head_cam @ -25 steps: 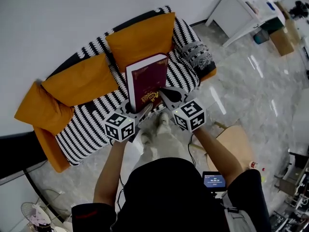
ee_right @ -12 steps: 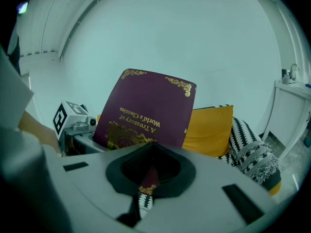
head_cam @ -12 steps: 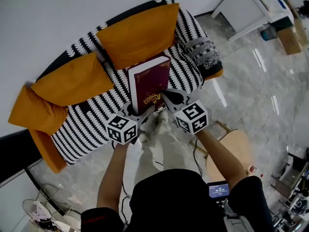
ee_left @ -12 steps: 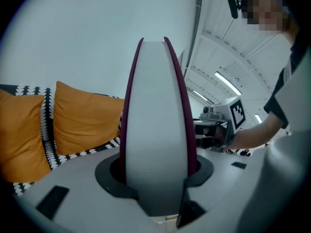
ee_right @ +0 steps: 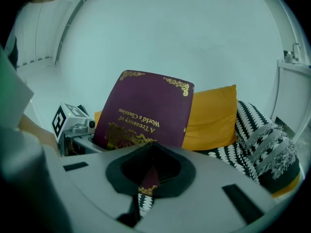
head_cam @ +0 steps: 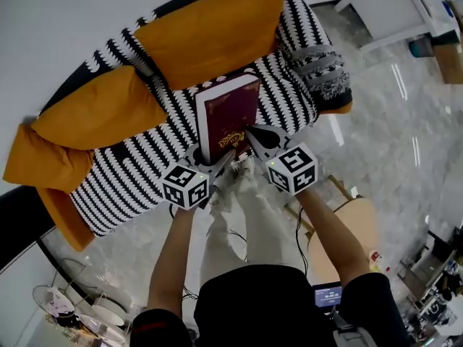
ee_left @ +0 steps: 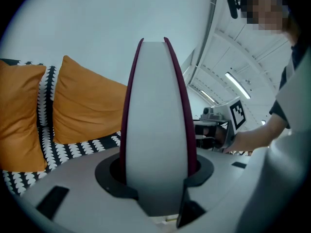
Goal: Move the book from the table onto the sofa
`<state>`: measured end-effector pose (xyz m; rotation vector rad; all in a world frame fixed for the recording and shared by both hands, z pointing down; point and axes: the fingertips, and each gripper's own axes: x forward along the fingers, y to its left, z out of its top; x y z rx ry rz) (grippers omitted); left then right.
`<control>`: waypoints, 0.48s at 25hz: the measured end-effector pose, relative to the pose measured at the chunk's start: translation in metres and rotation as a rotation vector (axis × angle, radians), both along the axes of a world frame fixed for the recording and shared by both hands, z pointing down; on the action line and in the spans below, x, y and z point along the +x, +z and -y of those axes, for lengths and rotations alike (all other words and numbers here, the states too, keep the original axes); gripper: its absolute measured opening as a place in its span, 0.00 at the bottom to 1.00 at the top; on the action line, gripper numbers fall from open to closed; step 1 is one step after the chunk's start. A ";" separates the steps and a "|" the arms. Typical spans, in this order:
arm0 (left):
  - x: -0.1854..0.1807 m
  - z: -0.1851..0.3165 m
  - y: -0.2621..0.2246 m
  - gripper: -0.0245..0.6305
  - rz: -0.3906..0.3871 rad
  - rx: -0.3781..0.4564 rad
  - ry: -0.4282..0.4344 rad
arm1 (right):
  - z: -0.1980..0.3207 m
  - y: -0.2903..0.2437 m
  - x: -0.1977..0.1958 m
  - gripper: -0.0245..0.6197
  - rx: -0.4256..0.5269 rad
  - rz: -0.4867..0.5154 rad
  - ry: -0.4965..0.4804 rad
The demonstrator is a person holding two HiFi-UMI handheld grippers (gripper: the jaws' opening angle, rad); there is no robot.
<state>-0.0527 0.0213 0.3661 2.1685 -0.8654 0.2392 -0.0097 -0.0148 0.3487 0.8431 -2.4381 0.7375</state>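
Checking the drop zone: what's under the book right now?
Below the book is the striped sofa seat, orange cushions behind it. The left gripper and right gripper grip its near edge. The seat patch right under the book is covered, so unseen.

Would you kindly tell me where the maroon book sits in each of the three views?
Head view: the book is at the centre, cover showing.
Left gripper view: book at the centre, pale page edge toward the camera.
Right gripper view: book centre-left, cover toward the camera.
Shared landmark: the orange cushion behind it.
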 end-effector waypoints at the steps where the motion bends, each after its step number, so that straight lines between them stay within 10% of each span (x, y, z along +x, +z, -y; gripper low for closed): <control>1: 0.001 0.004 0.009 0.38 0.000 -0.007 -0.002 | 0.004 0.009 0.001 0.06 -0.008 -0.001 0.001; 12: 0.004 0.026 0.097 0.38 0.014 -0.093 -0.004 | 0.028 0.101 0.004 0.06 -0.108 -0.014 0.026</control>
